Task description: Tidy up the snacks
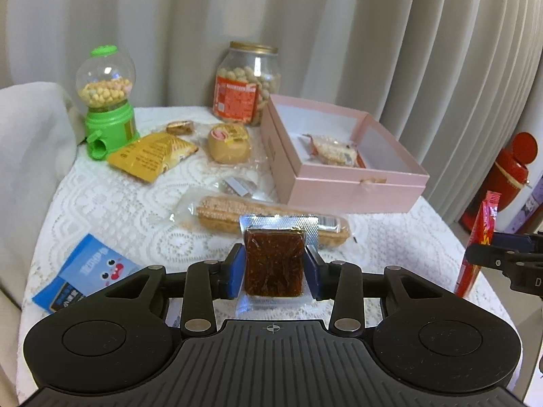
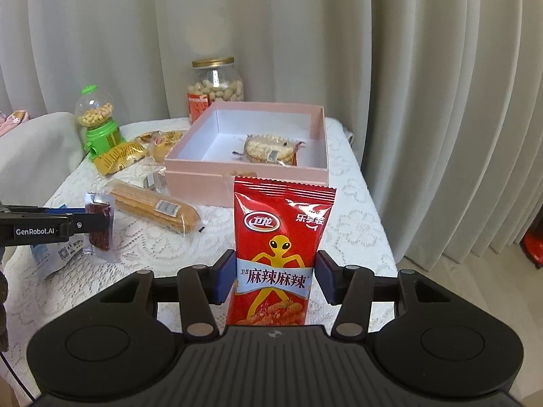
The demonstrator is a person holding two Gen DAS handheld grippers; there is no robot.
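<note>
Left gripper [image 1: 275, 271] clamps the brown packet [image 1: 274, 264], right gripper [image 2: 275, 276] the red packet [image 2: 280, 254] (both upright); each should clear the pink box [image 2: 251, 169] wall before release

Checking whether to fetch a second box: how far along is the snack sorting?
Done: one clear-wrapped snack lies in the pink box. In hand: left gripper holds a brown pack, right gripper a red packet. Left: several snacks, including the corn and blue pack.
</note>
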